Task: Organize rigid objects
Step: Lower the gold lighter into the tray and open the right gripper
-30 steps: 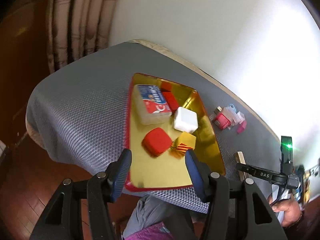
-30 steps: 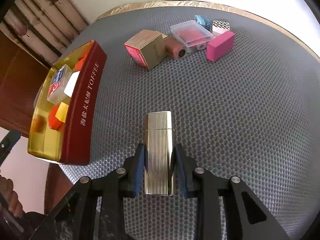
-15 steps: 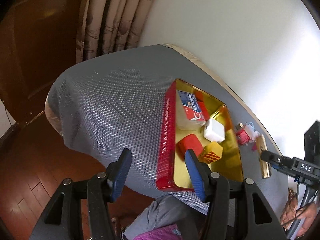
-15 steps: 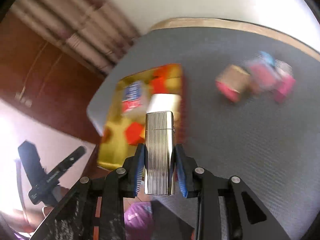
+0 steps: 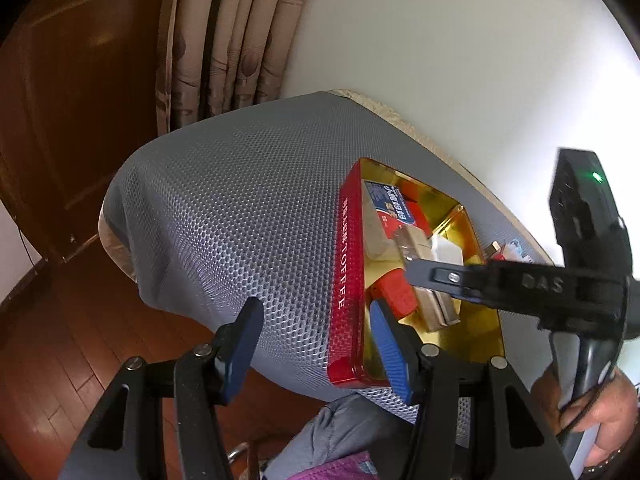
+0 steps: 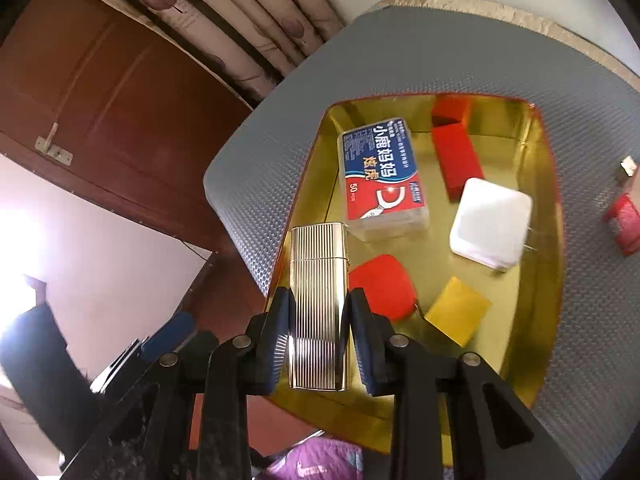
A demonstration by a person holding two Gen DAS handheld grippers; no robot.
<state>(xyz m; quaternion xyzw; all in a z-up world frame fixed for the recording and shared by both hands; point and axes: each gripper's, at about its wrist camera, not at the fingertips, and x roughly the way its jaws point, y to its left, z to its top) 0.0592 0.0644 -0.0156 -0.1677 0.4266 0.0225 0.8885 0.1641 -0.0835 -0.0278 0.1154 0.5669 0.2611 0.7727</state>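
Note:
My right gripper [image 6: 318, 332] is shut on a ribbed gold lighter [image 6: 318, 280] and holds it over the near left side of the gold-lined red tin [image 6: 536, 264]. The tin holds a floss box [image 6: 380, 172], a white cube [image 6: 490, 220], red blocks [image 6: 456, 160], a rounded red piece [image 6: 380, 286] and a yellow block [image 6: 458, 310]. In the left wrist view the right gripper [image 5: 424, 272] hangs over the tin [image 5: 346, 276] with the lighter [image 5: 436, 308]. My left gripper [image 5: 316, 344] is open and empty at the tin's near left edge.
A grey mesh cloth [image 5: 240, 208] covers the round table. Small loose items [image 6: 624, 216] lie on the cloth right of the tin. A wooden door [image 5: 60, 100] and curtain [image 5: 224, 40] stand behind; wooden floor lies below the table edge.
My right gripper has carried the lighter from the cloth leftward to above the tin. My left gripper has drifted left, off the tin to its left edge.

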